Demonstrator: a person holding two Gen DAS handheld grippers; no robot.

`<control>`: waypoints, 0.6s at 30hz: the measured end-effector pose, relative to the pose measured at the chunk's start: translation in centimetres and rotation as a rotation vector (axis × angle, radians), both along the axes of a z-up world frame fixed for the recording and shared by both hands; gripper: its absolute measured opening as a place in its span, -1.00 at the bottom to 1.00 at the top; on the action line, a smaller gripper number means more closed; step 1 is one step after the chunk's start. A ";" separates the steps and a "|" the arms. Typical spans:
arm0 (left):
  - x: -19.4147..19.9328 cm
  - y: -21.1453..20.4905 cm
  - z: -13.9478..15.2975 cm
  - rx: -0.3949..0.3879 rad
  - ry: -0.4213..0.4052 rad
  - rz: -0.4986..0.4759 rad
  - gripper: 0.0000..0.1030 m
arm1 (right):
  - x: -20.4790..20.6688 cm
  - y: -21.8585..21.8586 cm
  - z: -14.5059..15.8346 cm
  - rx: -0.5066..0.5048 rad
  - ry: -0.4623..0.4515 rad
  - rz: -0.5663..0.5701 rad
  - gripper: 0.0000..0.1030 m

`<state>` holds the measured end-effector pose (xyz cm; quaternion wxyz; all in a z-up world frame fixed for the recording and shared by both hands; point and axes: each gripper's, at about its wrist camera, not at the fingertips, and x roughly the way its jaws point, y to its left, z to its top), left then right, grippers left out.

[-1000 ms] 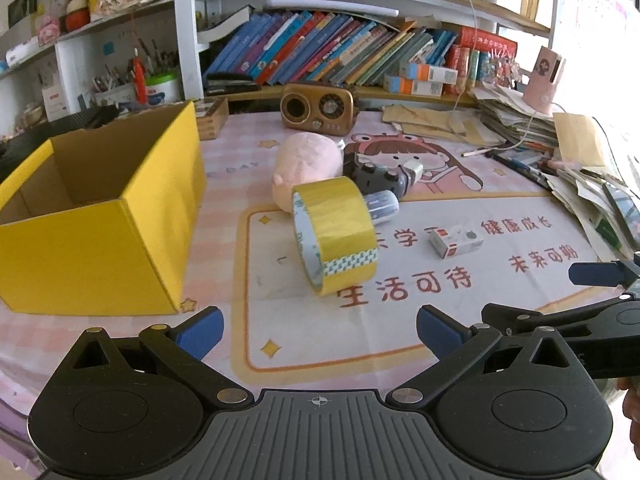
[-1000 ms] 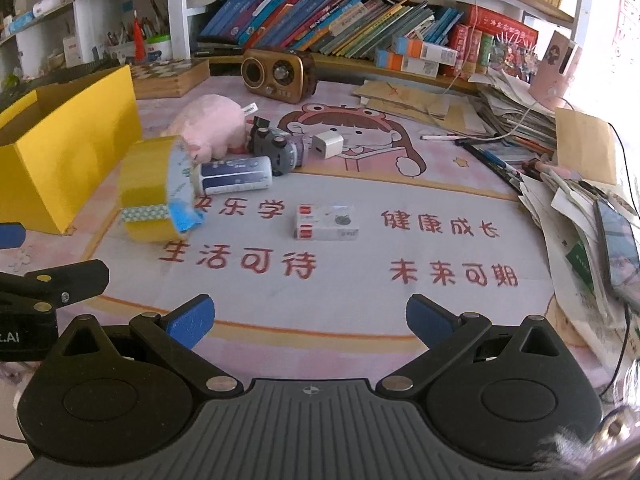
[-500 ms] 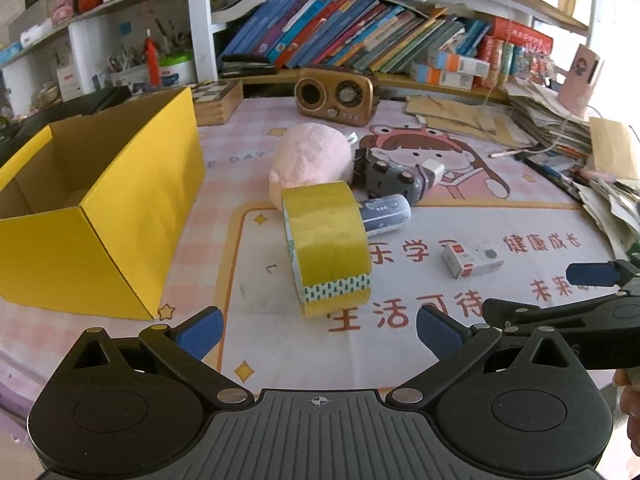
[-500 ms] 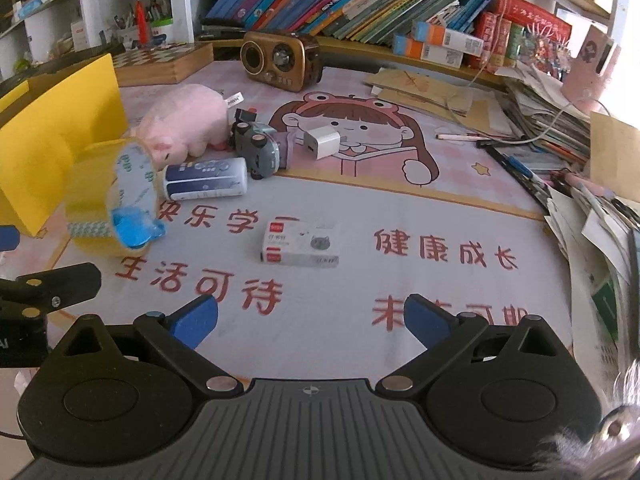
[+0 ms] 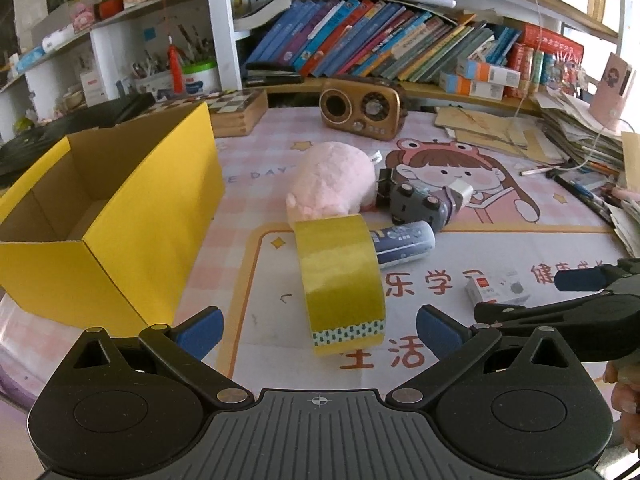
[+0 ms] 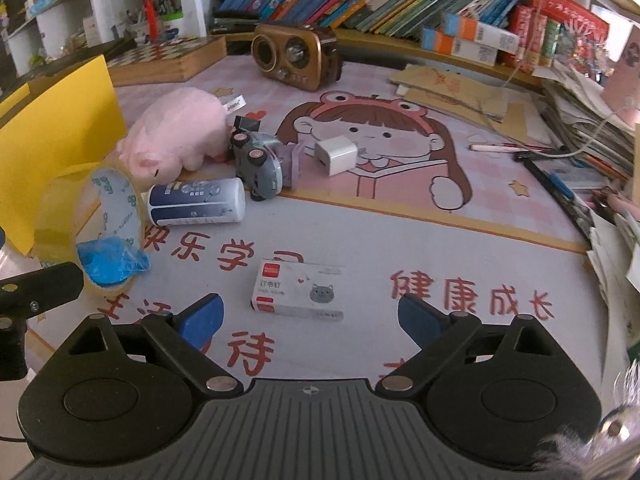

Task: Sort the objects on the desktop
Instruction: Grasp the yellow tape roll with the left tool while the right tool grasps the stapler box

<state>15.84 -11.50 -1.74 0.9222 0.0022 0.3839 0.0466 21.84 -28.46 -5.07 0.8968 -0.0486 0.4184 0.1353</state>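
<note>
While both grippers gape empty, the yellow tape roll (image 5: 340, 280) stands just ahead of the left gripper (image 5: 320, 330), the staple box (image 6: 300, 290) before the right gripper (image 6: 310, 318).

Bright daylight enters from the upper right in both views, washing that corner nearly white. Fisheye distortion bends the bookshelf (image 5: 400, 52) and darkens the frame corners. The desk mat (image 6: 360, 240) appears sharp, with soft, faint shadows.
</note>
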 end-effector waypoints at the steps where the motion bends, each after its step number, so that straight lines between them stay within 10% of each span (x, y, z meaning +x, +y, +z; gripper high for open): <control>1: 0.1 0.0 0.0 0.003 0.000 0.004 1.00 | 0.2 0.1 -0.2 -0.001 0.005 0.005 0.84; 11: 0.9 -0.2 -0.3 0.011 0.011 0.033 1.00 | 1.7 0.8 -1.2 -0.021 0.022 0.071 0.05; 18: 2.3 -1.2 -0.6 0.019 0.009 0.012 1.00 | 1.8 -1.2 -0.6 0.001 0.008 0.039 0.03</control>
